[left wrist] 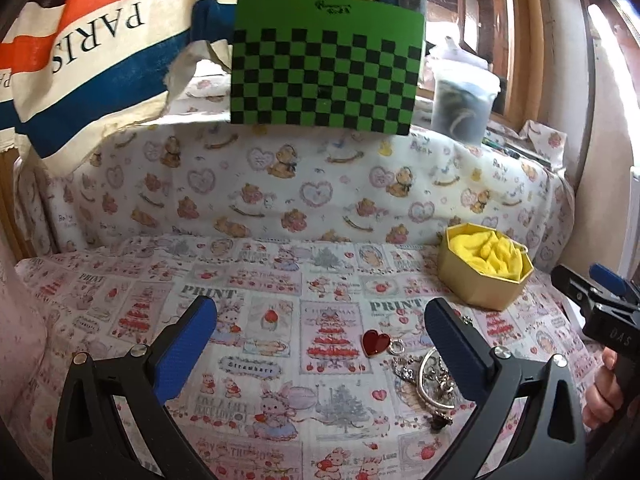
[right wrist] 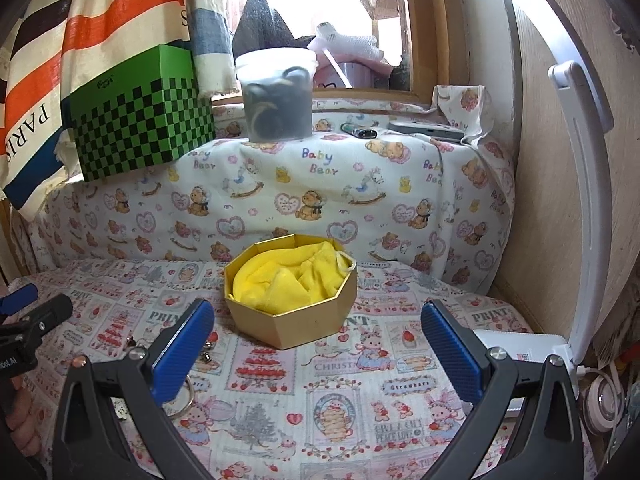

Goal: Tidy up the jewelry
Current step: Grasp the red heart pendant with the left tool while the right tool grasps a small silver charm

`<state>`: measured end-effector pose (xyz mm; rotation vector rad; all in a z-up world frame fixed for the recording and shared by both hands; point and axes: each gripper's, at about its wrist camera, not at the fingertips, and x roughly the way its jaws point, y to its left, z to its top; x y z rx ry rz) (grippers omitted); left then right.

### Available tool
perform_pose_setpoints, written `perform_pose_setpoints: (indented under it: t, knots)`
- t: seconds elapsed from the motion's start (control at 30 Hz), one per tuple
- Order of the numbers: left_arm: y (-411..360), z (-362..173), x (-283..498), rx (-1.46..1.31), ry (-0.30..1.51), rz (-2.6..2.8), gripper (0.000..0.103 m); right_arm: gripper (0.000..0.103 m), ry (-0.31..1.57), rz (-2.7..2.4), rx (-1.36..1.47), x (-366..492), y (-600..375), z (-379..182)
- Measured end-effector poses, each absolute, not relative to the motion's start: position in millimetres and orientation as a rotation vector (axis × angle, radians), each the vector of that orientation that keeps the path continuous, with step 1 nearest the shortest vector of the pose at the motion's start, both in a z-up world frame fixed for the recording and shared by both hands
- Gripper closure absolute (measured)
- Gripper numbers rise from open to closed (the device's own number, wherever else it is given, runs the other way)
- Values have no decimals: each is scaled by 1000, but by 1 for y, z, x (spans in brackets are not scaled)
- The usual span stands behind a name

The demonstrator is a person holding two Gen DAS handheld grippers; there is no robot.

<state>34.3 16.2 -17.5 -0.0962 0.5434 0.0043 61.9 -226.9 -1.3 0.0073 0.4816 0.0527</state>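
Here, left claw (left wrist: 320,344) spread wide, gold box (right wrist: 290,312) near ledge, cloth bare between

A: Where's the jewelry?
B: A tangled pile of silver chains (left wrist: 434,384) with a red heart charm (left wrist: 376,343) is spread flat toward the near right edge of the printed cloth (left wrist: 280,320).
A: And the box?
B: A gold octagonal box (right wrist: 291,300), lined with yellow fabric (right wrist: 292,276), is set upright and open near the far right corner.
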Motion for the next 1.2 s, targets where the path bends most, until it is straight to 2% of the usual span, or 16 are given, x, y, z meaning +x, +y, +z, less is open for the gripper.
perform_pose_setpoints:
  t: [0.27,0.33,0.37,0.5,0.53,0.6,0.63,0.77,0.9,0.97,1.1,1.2]
  knots:
    - [16,-13,39,-87,548,-52,0,0,544,91,55,68,-228,-9]
    - [15,-13,41,-70,558,-69,7,0,555,95,61,69,-228,-11]
    - [16,-14,43,-74,574,-82,14,1,564,103,67,70,-228,-12]
    - [15,-17,49,-122,653,-210,27,9,592,127,77,73,-229,-15]
    - [12,-18,49,-118,661,-227,33,11,599,134,83,74,-229,-15]
    - [4,-19,47,-86,669,-254,49,20,616,149,98,75,-230,-17]
    - [-1,-21,46,-67,674,-268,52,23,626,157,106,76,-230,-18]
    - [-16,-29,45,-29,725,-348,69,46,689,212,151,81,-230,-25]
    - [-29,-34,42,-3,774,-412,71,63,728,240,166,83,-227,-28]
    - [-35,-35,38,15,782,-430,75,68,732,246,167,83,-226,-28]
    - [-44,-36,34,54,780,-432,86,68,732,250,159,82,-223,-27]
    - [-49,-41,36,75,789,-444,90,70,731,256,143,82,-220,-27]
